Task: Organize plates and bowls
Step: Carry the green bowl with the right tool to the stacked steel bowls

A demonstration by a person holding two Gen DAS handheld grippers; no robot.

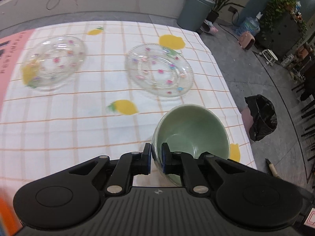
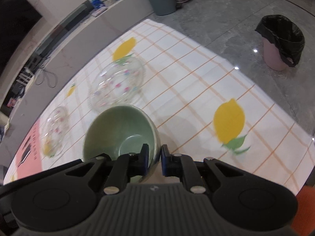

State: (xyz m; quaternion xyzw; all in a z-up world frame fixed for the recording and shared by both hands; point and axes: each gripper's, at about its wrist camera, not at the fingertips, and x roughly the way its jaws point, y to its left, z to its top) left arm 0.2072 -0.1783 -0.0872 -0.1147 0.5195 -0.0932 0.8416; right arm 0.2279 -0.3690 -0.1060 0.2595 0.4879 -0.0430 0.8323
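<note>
In the left wrist view my left gripper (image 1: 156, 147) is shut on the near left rim of a pale green bowl (image 1: 193, 125), one pad outside the wall and one inside; the bowl hangs tilted above the tablecloth (image 1: 78, 118). Beyond it lie two clear glass plates with small coloured flowers, one at centre right (image 1: 159, 68) and one at far left (image 1: 53, 61). In the right wrist view my right gripper (image 2: 154, 148) is shut on the right rim of a green bowl (image 2: 118, 125), also tilted. The two glass plates (image 2: 118, 82) (image 2: 55, 129) lie behind and left of it.
The white checked cloth with lemon prints ends at the table's right edge (image 1: 232, 98). A pink mat (image 1: 11, 59) lies at the far left. On the floor stand a grey bin (image 1: 195, 11) and a pink bin with a black bag (image 2: 281, 41).
</note>
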